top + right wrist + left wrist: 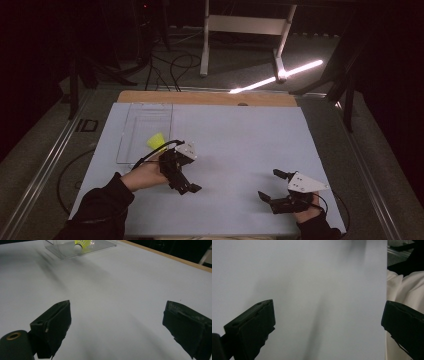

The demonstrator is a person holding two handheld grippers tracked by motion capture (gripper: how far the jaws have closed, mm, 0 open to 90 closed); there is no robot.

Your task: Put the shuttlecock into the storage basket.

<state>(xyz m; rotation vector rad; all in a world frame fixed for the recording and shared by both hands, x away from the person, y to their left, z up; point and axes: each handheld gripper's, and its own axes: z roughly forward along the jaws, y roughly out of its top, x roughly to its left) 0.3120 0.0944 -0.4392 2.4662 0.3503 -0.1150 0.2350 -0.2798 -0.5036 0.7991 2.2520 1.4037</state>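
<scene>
Shuttlecock [156, 140], yellow, sits inside clear box [145, 131] at far left of table [240, 150]. Looks very light, feathery skirt soft and easy to crush. Best grab probably by round white nose, gentle squeeze. Left gripper [186, 186] near box, jaws wide apart, holding nothing. Right gripper [272, 186] well apart at near right, jaws wide apart too, holding nothing. Right gripper view shows white nose of shuttlecock through box wall; high view shows just yellow blob. Left gripper view shows bare table and white cloth [404, 290] past table edge.

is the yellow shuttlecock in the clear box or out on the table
In. The right gripper view shows the shuttlecock lying behind the clear box front wall.
</scene>
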